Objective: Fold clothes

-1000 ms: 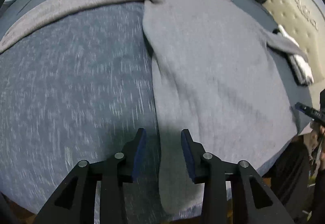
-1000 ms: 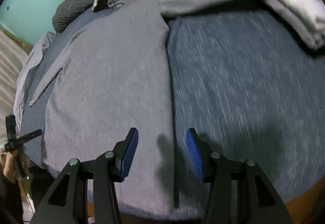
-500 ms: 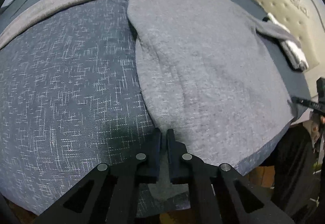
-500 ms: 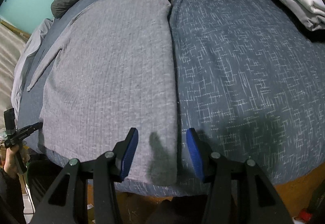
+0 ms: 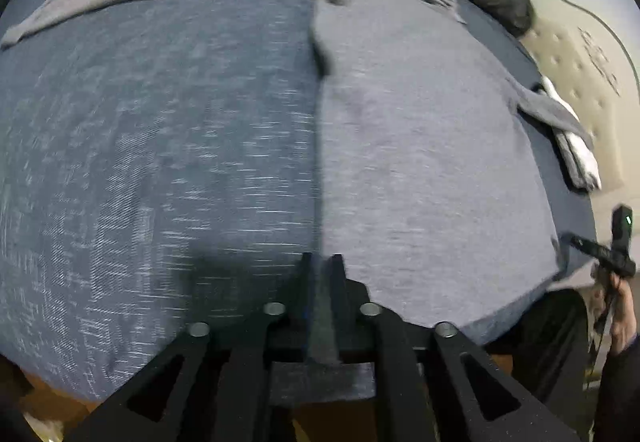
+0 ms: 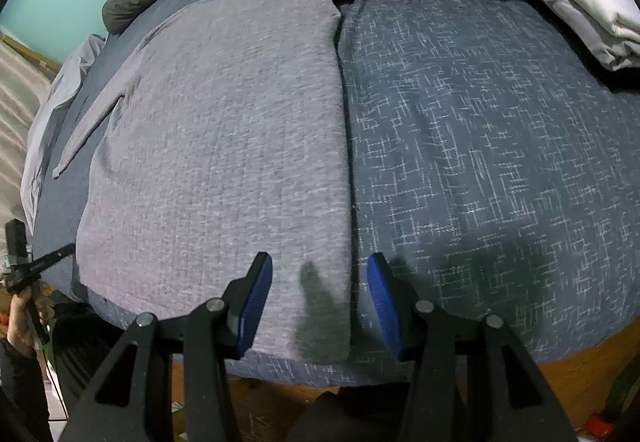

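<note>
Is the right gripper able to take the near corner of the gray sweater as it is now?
Probably yes. The right gripper is open, its jaws on either side of the gray sweater hem corner at the bed edge, and nothing lies between.

Both fisheye views bulge strongly, curving the bedspread (image 6: 500, 145) into a dome with black vignette at the corners. The left wrist view is dim and smeared by horizontal motion blur, so the bedspread's white flecks streak and the gray sweater (image 5: 420, 145) loses its knit texture. The right wrist view is brighter and sharp, with soft overhead light casting a dark shadow of the right gripper (image 6: 320, 298) onto the sweater hem and bedspread; no glare.
</note>
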Tool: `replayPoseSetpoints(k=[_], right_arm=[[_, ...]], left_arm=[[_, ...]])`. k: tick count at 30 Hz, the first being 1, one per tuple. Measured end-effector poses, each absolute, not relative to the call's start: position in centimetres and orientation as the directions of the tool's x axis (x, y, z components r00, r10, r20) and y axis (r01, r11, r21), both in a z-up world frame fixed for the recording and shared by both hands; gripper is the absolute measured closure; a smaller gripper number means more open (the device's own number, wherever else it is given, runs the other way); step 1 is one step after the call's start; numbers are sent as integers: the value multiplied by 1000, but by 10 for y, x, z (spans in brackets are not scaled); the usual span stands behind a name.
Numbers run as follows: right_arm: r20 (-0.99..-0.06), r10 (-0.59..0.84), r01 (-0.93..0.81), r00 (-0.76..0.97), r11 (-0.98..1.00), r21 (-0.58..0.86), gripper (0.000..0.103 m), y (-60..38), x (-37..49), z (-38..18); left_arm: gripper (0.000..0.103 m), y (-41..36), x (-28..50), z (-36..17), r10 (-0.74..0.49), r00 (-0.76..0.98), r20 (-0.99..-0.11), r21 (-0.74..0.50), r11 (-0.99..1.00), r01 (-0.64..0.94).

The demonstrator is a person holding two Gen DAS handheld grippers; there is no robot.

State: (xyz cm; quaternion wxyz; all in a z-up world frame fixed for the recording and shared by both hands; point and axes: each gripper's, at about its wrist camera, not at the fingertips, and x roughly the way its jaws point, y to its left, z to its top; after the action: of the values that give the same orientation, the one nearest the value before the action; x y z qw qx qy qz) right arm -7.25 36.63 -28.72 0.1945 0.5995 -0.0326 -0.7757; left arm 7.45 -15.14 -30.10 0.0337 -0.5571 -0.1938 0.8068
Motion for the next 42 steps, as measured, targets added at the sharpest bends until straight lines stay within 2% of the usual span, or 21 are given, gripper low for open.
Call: replayPoseSetpoints(k=[2, 7, 8, 9, 12, 17, 18, 19, 20, 21, 22, 27, 30, 34, 36, 37, 38, 40, 41, 42], right_arm=[[-920, -337, 261, -202, -924, 281, 53, 366, -73, -287], [-921, -340, 280, -189, -918, 282, 53, 365, -69, -286], [-924, -335, 286, -186, -918, 275, 53, 363, -68, -287], [-926, -331, 290, -184, -918, 271, 53, 362, -66, -289], [-929, -327, 282, -174, -920, 271, 53, 363, -65, -294], [-933, -329, 279, -143, -918, 281, 54, 363, -65, -304], [-934, -328, 289, -140, -916, 279, 59, 362, -64, -304], [-933, -331, 303, -141, -912, 278, 76, 360, -62, -303], [-930, -338, 318, -145, -906, 279, 86, 358, -61, -301], [-926, -345, 332, -151, -900, 282, 89, 356, -59, -297], [-923, -351, 343, -157, -896, 283, 96, 354, -57, -294], [-914, -359, 381, -189, -885, 269, 100, 346, -53, -279], [-932, -313, 399, -182, -890, 221, 100, 346, -51, -288], [-927, -339, 328, -159, -904, 274, 98, 359, -53, -298], [-926, -345, 296, -155, -910, 290, 84, 365, -55, -301], [-927, -341, 283, -155, -914, 290, 62, 367, -55, -303], [-925, -347, 279, -153, -913, 296, 54, 368, -55, -304], [-920, -365, 285, -142, -905, 315, 54, 366, -54, -307], [-921, -365, 289, -135, -904, 315, 54, 364, -54, -310], [-924, -360, 293, -129, -904, 311, 54, 362, -54, -312]], left_arm=[[47, -142, 71, -299, 256, -371, -893, -324, -937, 132], [47, -121, 62, -312, 236, -327, -915, -278, -957, 87], [55, -118, 62, -315, 237, -318, -918, -274, -959, 78], [74, -116, 60, -317, 235, -311, -921, -268, -961, 66], [96, -116, 61, -319, 236, -311, -921, -264, -963, 52], [98, -125, 75, -308, 249, -345, -905, -290, -955, 70], [98, -129, 80, -304, 256, -354, -900, -303, -949, 84], [98, -133, 84, -302, 264, -361, -894, -317, -943, 98], [98, -139, 83, -303, 275, -364, -890, -334, -936, 108], [98, -144, 83, -304, 286, -367, -885, -350, -929, 118], [98, -149, 83, -305, 297, -370, -880, -364, -922, 127], [98, -161, 82, -315, 312, -365, -877, -392, -905, 168], [98, -163, 83, -318, 295, -355, -887, -371, -913, 169], [96, -159, 84, -311, 277, -355, -893, -347, -926, 151], [94, -147, 71, -310, 259, -354, -899, -333, -928, 165], [92, -142, 65, -310, 254, -354, -900, -330, -929, 171], [90, -140, 64, -310, 261, -354, -898, -337, -926, 172], [75, -139, 65, -312, 275, -346, -897, -348, -922, 169], [62, -139, 66, -313, 280, -341, -897, -351, -921, 167], [60, -139, 68, -315, 281, -332, -901, -347, -924, 161]])
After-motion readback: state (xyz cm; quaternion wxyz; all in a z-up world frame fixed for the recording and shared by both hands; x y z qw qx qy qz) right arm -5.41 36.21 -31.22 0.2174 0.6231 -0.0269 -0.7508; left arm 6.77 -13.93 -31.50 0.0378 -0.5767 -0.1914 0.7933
